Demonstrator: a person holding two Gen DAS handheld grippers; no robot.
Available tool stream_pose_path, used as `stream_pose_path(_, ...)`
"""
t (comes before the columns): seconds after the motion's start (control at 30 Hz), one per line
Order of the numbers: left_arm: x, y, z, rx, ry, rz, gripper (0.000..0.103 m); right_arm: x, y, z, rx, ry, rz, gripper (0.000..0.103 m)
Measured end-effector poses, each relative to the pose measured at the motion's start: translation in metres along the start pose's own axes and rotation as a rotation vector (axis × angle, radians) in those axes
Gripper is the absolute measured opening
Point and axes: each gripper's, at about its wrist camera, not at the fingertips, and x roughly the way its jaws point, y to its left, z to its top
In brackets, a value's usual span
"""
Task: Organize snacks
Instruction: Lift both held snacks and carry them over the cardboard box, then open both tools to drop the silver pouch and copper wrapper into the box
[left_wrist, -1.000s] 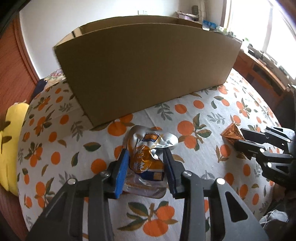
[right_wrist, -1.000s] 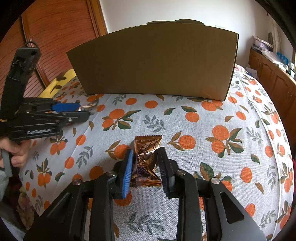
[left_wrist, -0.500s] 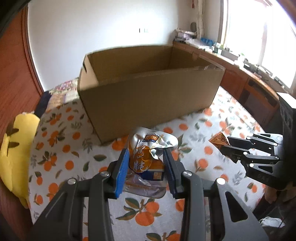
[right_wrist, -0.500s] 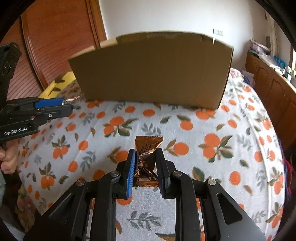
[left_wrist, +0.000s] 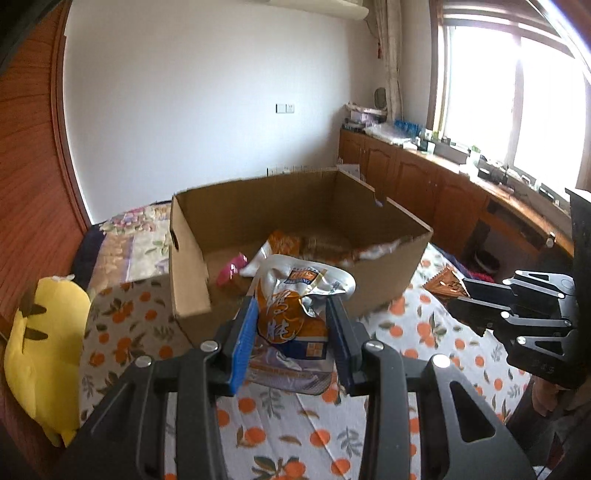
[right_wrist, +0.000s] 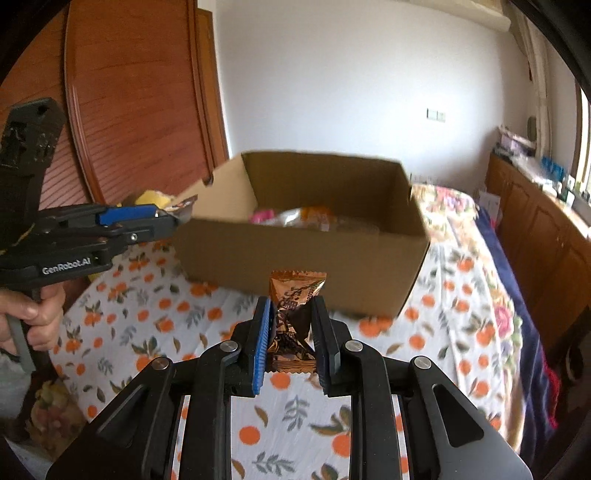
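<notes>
My left gripper (left_wrist: 291, 314) is shut on a crumpled silver and orange snack bag (left_wrist: 295, 306) and holds it in the air in front of the open cardboard box (left_wrist: 188, 266). My right gripper (right_wrist: 290, 314) is shut on a small brown candy wrapper (right_wrist: 293, 299), raised above the bed before the box (right_wrist: 295, 243). The box holds several snack packets, among them a pink one (left_wrist: 231, 271) and orange ones (left_wrist: 284, 242). The right gripper with its wrapper shows at the right of the left wrist view (left_wrist: 458, 295). The left gripper shows at the left of the right wrist view (right_wrist: 162, 221).
The box stands on a bed with an orange-print sheet (right_wrist: 295, 417). A yellow plush toy (left_wrist: 44, 347) lies at the bed's left edge. Wooden cabinets (left_wrist: 424, 184) run under the window on the right. A wooden wardrobe (right_wrist: 129, 110) stands to the left.
Both grippers have risen with their snacks well above the bed. The inside of the box has come into view from both wrists.
</notes>
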Motion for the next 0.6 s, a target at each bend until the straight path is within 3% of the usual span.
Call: stream_pose_path(0.6,0.044,0.031,0.054,-0.044,-0.080,-0.007,0.037,0.019,-0.027,0.073,-0.086,-0.101,0.003,0.020)
